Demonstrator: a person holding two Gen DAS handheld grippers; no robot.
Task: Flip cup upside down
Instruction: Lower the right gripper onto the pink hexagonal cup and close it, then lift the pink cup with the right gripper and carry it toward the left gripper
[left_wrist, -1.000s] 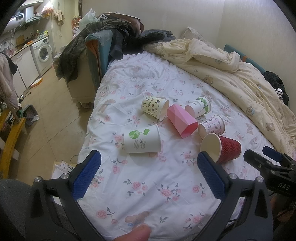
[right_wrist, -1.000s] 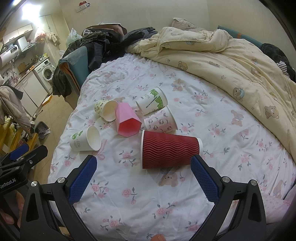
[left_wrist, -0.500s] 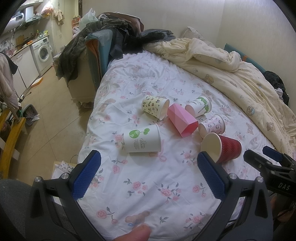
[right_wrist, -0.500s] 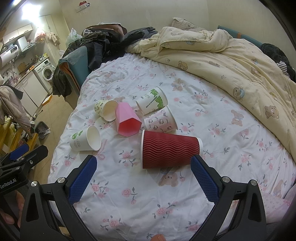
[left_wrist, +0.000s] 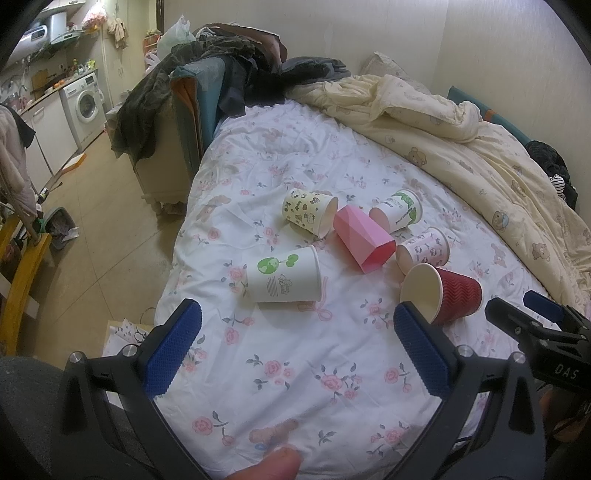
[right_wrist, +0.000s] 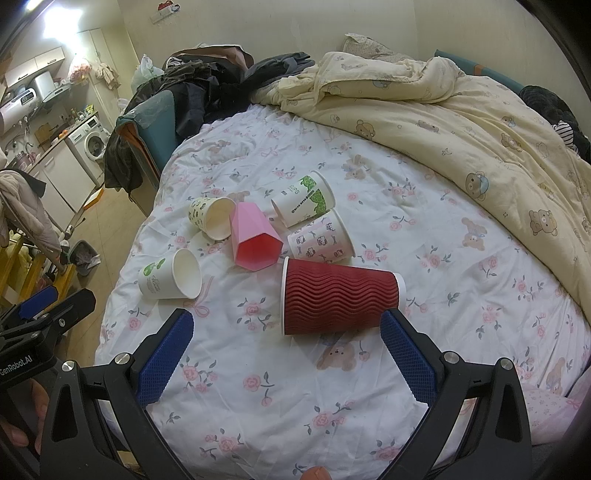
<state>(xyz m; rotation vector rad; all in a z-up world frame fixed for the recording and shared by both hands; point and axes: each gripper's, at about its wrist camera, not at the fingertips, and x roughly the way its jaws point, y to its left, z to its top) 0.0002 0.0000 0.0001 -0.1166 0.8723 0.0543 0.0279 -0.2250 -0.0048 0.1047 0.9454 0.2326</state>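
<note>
Several cups lie on their sides on the floral bed sheet. A red ribbed cup lies nearest my right gripper, which is open and empty just short of it. It also shows in the left wrist view. A white cup with a green print lies ahead of my open, empty left gripper. Behind are a pink faceted cup, a yellow patterned cup, a white and green cup and a pink-print cup.
A cream duvet is bunched along the bed's far right side. Dark clothes are piled over a chair at the bed's far left. The bed edge drops to the floor on the left.
</note>
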